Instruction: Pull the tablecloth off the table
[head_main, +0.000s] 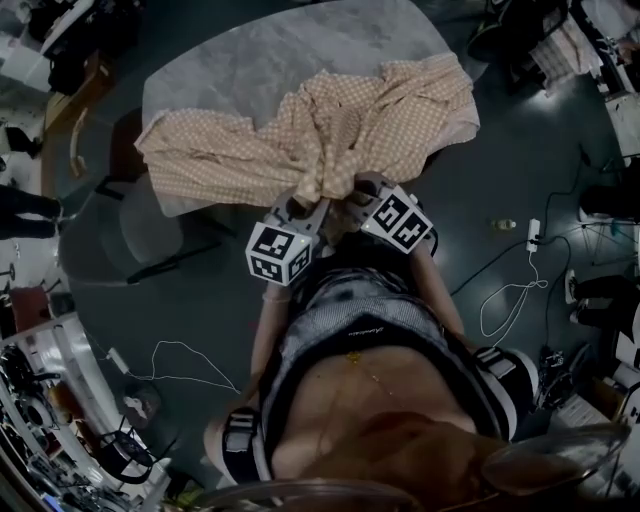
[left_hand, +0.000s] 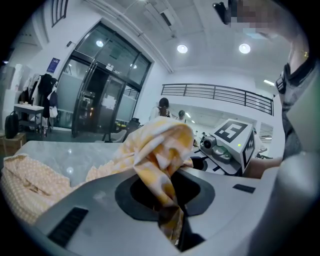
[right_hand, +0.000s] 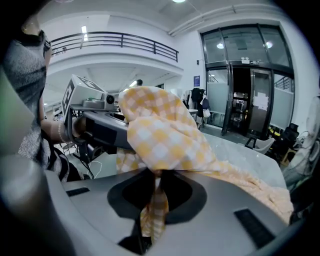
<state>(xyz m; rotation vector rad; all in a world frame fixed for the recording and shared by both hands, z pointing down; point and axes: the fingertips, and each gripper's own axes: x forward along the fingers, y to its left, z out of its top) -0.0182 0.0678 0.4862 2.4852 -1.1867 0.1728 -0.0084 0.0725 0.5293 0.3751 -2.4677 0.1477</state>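
A yellow-and-white checked tablecloth (head_main: 320, 130) lies bunched on the near half of a grey marble table (head_main: 290, 50), with its near folds drawn together over the table's front edge. My left gripper (head_main: 310, 205) is shut on one gathered fold of the tablecloth (left_hand: 160, 160), which runs down between its jaws. Right beside it, my right gripper (head_main: 352, 195) is shut on another fold of the tablecloth (right_hand: 160, 145). The two grippers sit close together in front of the person's body. Each gripper shows in the other's view, the right gripper's marker cube (left_hand: 235, 137) and the left gripper's body (right_hand: 95, 122).
A chair (head_main: 150, 235) stands at the table's left. White cables (head_main: 510, 295) and a power strip (head_main: 533, 235) lie on the dark floor at right. Cluttered desks (head_main: 40, 400) line the left edge. Glass doors (right_hand: 250, 90) stand beyond the table.
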